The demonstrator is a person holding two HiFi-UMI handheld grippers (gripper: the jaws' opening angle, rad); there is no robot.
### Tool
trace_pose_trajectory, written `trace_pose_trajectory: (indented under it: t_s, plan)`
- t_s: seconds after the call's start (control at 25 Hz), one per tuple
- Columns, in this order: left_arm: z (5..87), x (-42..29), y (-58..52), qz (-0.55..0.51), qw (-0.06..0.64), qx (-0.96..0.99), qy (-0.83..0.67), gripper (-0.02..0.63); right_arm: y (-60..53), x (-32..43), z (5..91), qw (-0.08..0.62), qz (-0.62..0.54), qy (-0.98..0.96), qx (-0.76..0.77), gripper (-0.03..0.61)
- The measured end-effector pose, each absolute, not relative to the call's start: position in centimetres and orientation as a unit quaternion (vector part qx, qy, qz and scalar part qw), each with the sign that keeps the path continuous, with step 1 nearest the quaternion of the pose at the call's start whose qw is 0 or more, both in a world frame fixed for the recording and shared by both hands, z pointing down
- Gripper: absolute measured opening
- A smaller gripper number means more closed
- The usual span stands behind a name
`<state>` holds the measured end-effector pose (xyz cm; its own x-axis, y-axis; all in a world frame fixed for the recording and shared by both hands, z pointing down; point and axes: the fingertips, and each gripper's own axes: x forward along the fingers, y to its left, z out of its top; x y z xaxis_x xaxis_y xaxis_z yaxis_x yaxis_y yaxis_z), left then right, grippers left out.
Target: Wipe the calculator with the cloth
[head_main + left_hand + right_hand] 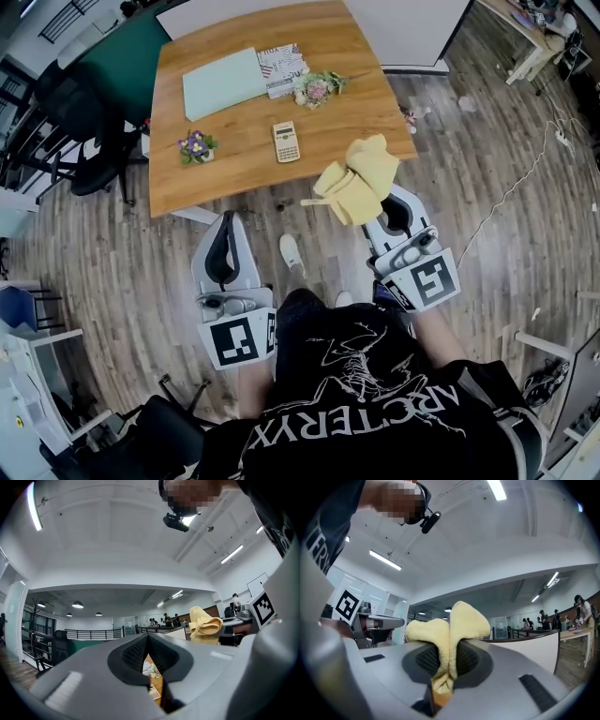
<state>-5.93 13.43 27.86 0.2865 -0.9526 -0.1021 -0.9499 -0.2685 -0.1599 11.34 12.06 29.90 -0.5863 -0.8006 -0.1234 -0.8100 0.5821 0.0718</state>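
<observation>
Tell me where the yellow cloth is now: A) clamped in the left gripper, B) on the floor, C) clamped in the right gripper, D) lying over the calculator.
C: the right gripper has its jaws closed on the yellow cloth, with the calculator bare on the table.

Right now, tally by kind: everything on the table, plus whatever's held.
Calculator: 1
Flower bunches: 2
Pale green sheet: 1
Patterned booklet: 1
Yellow cloth, in right gripper: 1
Total: 6
</observation>
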Motion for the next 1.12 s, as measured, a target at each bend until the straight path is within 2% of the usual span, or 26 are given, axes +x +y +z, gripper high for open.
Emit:
trace_pose_trajectory:
  t_s: [0.6,1.12]
  plan:
    - [27.3,-12.5,-11.6,-0.036,0.093,-0.823,0.560,0.009,-11.6,3.0,27.2,0.039,0.076,0.874,-0.478,0.052]
    - [27.9,-11.6,-17.5,-0.046,0.092,-0.815,0.570,0.009,-18.8,3.1,27.9,0.024,0.073,0.886,-0.456,0.052]
